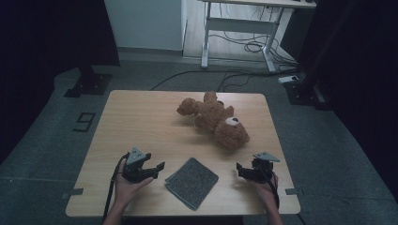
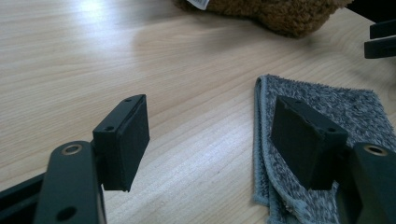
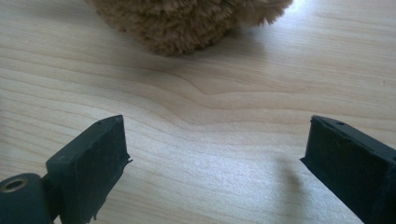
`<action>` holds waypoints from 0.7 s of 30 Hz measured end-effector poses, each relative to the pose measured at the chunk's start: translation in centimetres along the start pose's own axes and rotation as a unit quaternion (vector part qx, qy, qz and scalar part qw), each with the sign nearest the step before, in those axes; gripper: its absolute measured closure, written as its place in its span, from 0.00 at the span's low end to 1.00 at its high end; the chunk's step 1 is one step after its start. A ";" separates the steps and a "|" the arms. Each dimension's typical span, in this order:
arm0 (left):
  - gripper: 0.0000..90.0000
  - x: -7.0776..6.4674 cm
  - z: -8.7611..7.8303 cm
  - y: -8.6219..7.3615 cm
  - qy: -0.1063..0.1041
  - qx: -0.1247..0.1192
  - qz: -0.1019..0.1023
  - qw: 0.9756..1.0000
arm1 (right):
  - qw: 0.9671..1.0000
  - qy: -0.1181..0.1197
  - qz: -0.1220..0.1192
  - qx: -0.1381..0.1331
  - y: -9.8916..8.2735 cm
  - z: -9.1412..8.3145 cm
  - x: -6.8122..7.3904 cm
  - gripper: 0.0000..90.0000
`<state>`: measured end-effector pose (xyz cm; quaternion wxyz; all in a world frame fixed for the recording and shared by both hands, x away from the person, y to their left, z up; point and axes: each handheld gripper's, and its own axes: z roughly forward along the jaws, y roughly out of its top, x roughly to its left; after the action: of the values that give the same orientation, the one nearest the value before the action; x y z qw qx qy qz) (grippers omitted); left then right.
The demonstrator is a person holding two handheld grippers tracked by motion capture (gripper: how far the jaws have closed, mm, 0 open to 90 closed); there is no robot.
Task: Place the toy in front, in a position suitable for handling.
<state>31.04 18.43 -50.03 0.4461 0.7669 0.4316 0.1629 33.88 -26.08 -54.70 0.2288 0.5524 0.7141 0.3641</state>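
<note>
A brown teddy bear point(image 1: 213, 119) lies on its back on the far right part of the wooden table point(image 1: 141, 122). Near the front edge, between my two hands, lies a folded grey towel point(image 1: 191, 182). My left gripper point(image 1: 158, 169) rests just left of the towel, open and holding nothing. In the left gripper view its jaws point(image 2: 212, 140) stand wide, with the towel point(image 2: 327, 102) under the right one and the bear point(image 2: 280, 14) beyond. My right gripper point(image 1: 239, 171) sits right of the towel, open over bare wood point(image 3: 215, 154), facing the bear point(image 3: 187, 18).
Beyond the table stand a white desk frame point(image 1: 239, 28) with loose cables on the floor and dark stand bases point(image 1: 89, 84) at the left and right. Bare tabletop stretches along the left half. The other gripper's jaws point(image 2: 380, 39) show at the left gripper view's top right.
</note>
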 end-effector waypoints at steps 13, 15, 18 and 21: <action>0.31 -0.5 0.8 1.1 -0.007 -0.002 0.010 1.000 | 1.000 0.014 0.018 -0.012 0.1 -0.3 -0.2 0.10; 0.30 -0.6 1.0 1.4 -0.007 0.001 0.014 1.000 | 1.000 0.017 0.020 -0.014 0.2 -0.3 -0.2 0.11; 0.30 -0.8 1.4 2.3 -0.008 -0.003 0.019 1.000 | 0.999 0.021 0.024 -0.024 0.7 -0.6 -0.1 0.12; 0.30 -0.9 2.3 2.8 -0.014 -0.001 0.019 1.000 | 0.999 0.027 0.022 -0.029 1.1 -0.7 0.3 0.13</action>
<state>33.44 15.77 -48.86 0.4500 0.7765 0.4105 0.1612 33.99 -25.87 -53.44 0.2177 0.5512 0.6966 0.4045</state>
